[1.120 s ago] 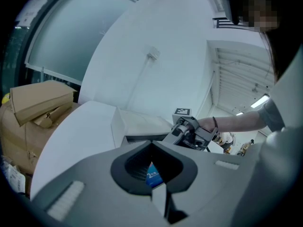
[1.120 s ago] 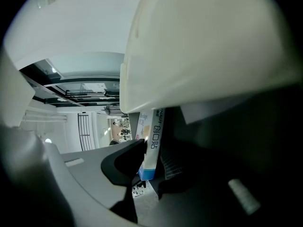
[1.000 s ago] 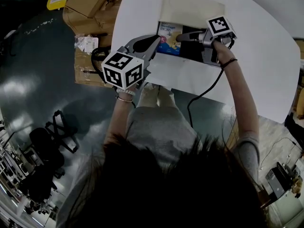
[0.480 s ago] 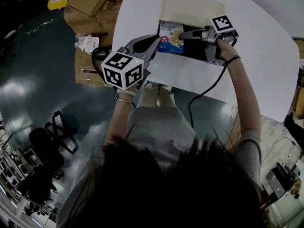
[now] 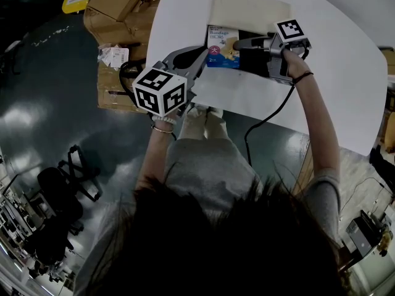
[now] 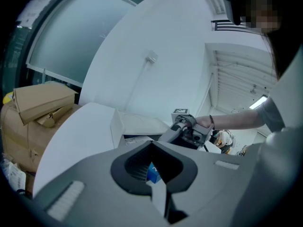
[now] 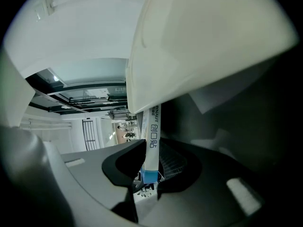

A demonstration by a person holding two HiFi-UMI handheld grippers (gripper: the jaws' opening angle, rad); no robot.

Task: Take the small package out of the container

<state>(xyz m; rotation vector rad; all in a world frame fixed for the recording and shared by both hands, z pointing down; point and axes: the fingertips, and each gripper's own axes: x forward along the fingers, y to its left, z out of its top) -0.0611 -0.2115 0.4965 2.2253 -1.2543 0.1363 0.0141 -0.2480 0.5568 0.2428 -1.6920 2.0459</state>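
Small package (image 5: 220, 47) edge-on in my right gripper (image 5: 237, 45), fingers closing on it, above container (image 5: 247, 11) near table's (image 5: 345, 73) far edge (thin pinch): could twist loose, snag the rim.

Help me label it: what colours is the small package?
The small package is white above, blue below, with a yellowish picture; clearest in the head view.

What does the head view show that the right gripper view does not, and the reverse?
Only the head view shows the left gripper at the edge of the table and cardboard boxes on the floor. Only the right gripper view shows the thin edge of the package between the closing jaws of the right gripper. Both show that package, that gripper and the white box.
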